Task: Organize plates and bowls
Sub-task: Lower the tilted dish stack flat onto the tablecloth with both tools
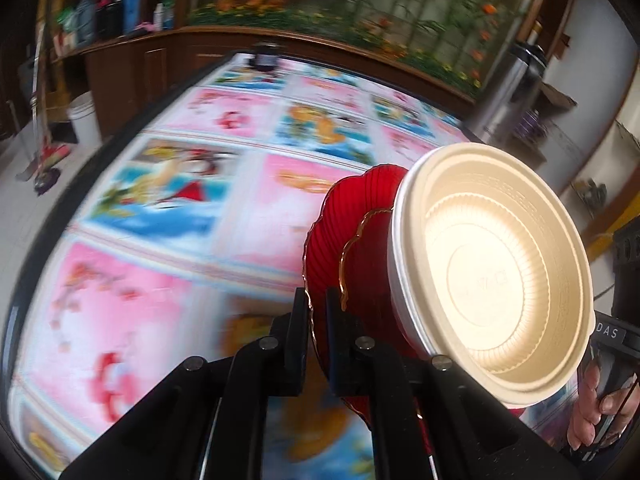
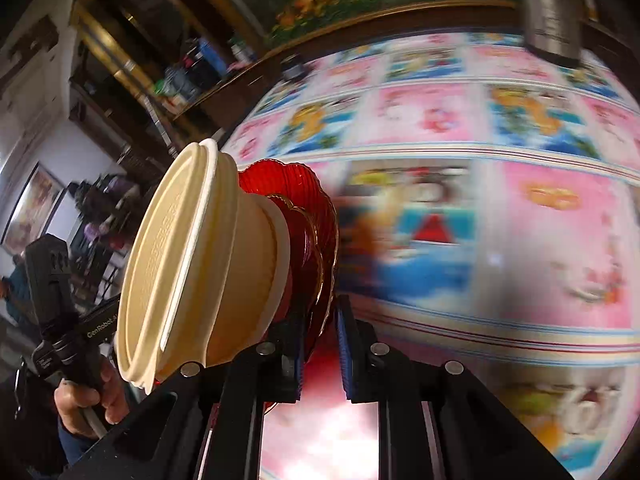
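**Red glass plates and cream bowls carried over a cartoon tablecloth**

Red, ribbed glass plates (image 1: 340,220) with gilt scalloped rims stand on edge at lower centre of the left wrist view, the left gripper (image 1: 318,312) clamped tight on one rim. Against them, to the right, sit nested cream plastic bowls (image 1: 500,272), open side facing the lens. In the right wrist view the right gripper (image 2: 318,320), jaws narrow, pinches the plates (image 2: 308,216) too, and the bowls (image 2: 200,264) show their ribbed outer walls at centre left.

Beneath lies a blurred tablecloth (image 1: 168,184) of pink and blue cartoon panels. Farther off, a steel flask (image 1: 516,84) stands upper right, then dark wood cabinets (image 1: 132,64) and a floral mural (image 1: 360,4).

Only the left view shows the white bucket (image 1: 84,116) on the floor; only the right shows a framed picture (image 2: 32,208).
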The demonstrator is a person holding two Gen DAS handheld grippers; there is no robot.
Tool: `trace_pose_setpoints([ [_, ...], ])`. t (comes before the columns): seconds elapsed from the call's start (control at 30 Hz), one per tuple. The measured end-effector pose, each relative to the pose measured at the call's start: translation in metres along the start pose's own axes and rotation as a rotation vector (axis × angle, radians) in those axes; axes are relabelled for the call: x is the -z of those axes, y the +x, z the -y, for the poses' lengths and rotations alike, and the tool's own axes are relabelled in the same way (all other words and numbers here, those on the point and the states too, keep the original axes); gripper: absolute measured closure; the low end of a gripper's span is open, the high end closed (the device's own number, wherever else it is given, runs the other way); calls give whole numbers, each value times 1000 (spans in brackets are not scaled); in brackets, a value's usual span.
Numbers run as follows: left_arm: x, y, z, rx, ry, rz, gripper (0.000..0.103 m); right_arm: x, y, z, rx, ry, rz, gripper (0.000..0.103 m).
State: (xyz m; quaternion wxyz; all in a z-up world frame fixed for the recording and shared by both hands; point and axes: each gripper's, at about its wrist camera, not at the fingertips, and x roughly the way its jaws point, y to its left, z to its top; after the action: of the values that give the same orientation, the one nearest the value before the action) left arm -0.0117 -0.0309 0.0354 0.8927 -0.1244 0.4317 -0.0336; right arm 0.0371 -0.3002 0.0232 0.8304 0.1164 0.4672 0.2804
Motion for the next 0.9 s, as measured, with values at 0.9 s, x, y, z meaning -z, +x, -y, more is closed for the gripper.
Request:
trace_pose_setpoints([
  [0.9, 16, 2, 45, 36, 34, 34, 70, 23, -60, 45, 145, 7, 191, 86],
])
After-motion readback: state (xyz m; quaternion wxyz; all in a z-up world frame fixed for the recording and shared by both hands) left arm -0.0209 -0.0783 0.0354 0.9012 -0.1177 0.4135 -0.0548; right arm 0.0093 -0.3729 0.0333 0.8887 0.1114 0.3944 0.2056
